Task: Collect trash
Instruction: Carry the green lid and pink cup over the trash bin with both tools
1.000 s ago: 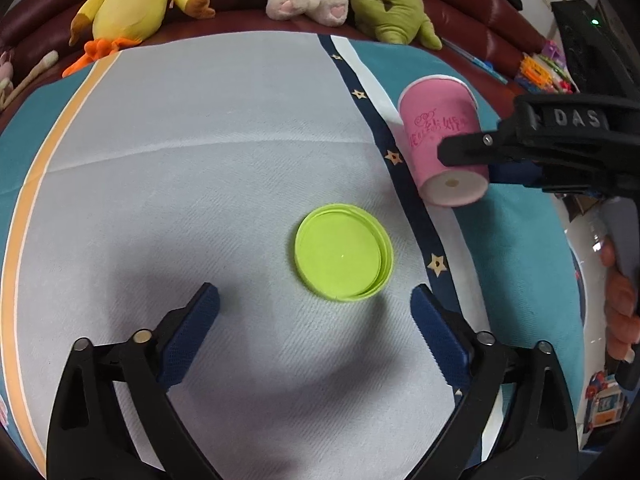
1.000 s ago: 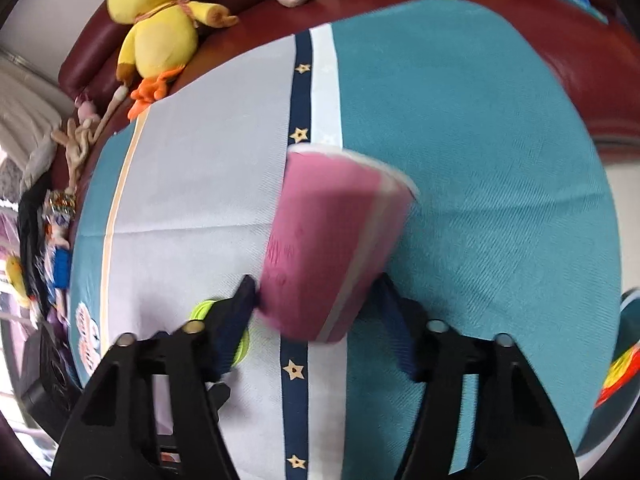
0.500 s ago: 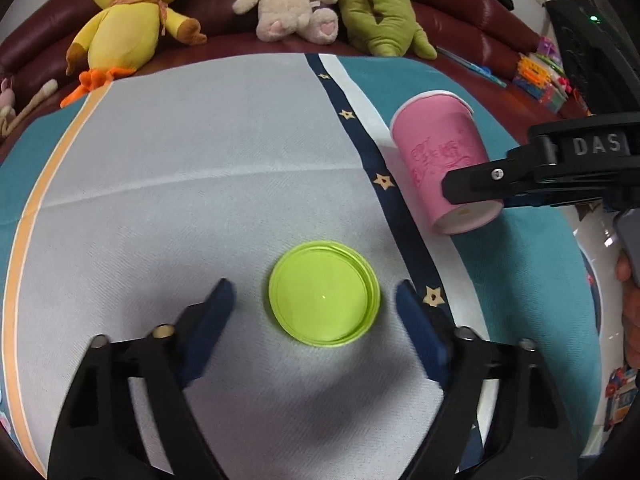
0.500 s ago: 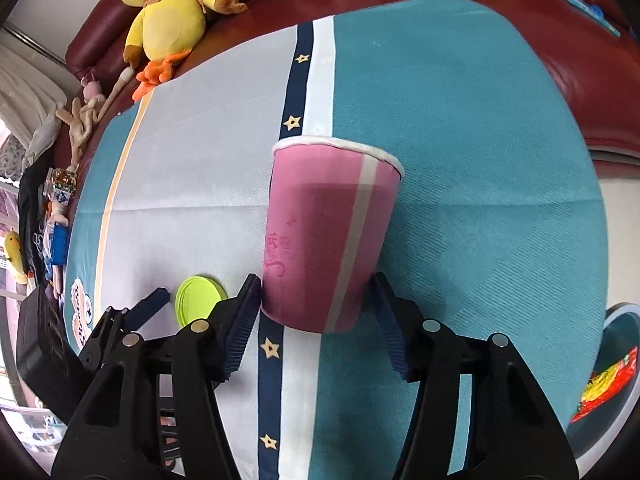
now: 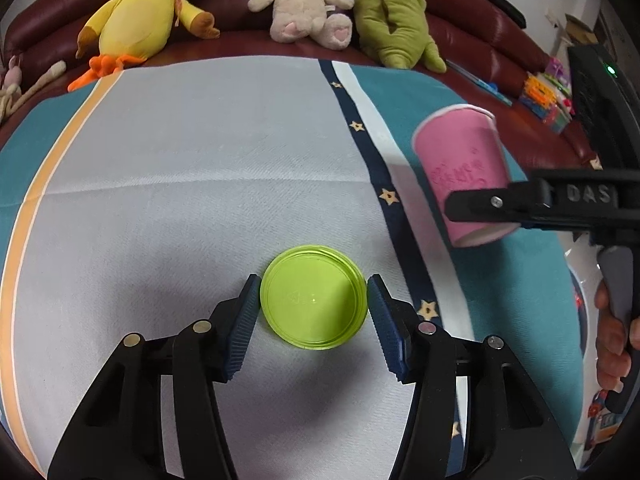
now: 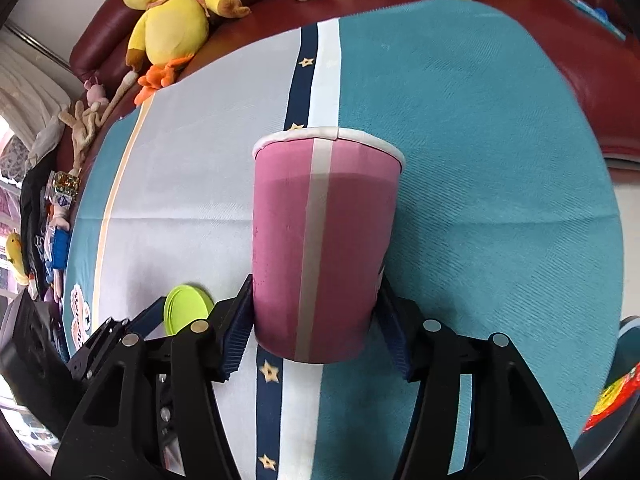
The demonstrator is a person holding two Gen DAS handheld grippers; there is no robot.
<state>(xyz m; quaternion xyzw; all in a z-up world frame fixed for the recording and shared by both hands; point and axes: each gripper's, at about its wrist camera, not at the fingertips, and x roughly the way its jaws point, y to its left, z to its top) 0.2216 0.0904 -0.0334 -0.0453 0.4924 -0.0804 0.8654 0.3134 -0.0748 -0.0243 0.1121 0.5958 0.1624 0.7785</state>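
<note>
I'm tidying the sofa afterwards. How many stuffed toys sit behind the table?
3 clearly: a yellow duck at left, a beige bunny in the middle, a green dinosaur at right. A thin beige toy at the far left may be a fourth.

You get bright, even light from above in both views. A soft grey shadow pools on the striped grey and teal tablecloth (image 5: 200, 184) around and below the round lime-green plastic lid (image 5: 314, 297). Your pink paper cup (image 6: 320, 236) is shaded over its lower part and slightly motion-blurred in the left view. Fisheye bending curves the cloth's edges, and the corners go black.
</note>
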